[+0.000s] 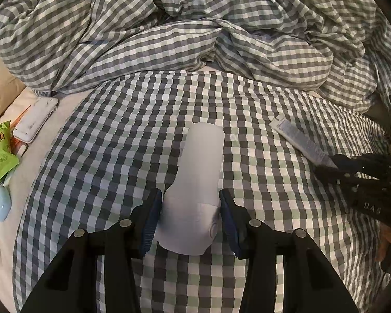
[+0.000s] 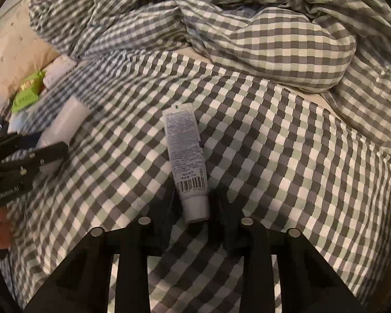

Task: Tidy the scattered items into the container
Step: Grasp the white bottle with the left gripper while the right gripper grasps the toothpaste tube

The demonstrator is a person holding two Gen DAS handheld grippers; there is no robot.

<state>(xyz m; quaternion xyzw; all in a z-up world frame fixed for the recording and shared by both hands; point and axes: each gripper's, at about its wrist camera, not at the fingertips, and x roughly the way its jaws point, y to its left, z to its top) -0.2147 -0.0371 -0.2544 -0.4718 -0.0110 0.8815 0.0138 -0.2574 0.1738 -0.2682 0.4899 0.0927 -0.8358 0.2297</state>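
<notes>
Straddling the bottle (image 1: pixel 195 190) with our left tool (image 1: pixel 190 219) open; right tool (image 2: pixel 193 224) open around the tube (image 2: pixel 186 161) cap. We'd close squarely, then lift.

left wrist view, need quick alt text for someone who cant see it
The left gripper straddles the base of a white bottle lying on a checked bedsheet, fingers open on either side. To the right, the right gripper reaches a white tube.

Two black plastic grippers, the left gripper (image 1: pixel 190 208) with ribbed blue finger pads (image 1: pixel 151 224), silver round rivets, white lettering on the right gripper (image 2: pixel 194 208).
</notes>
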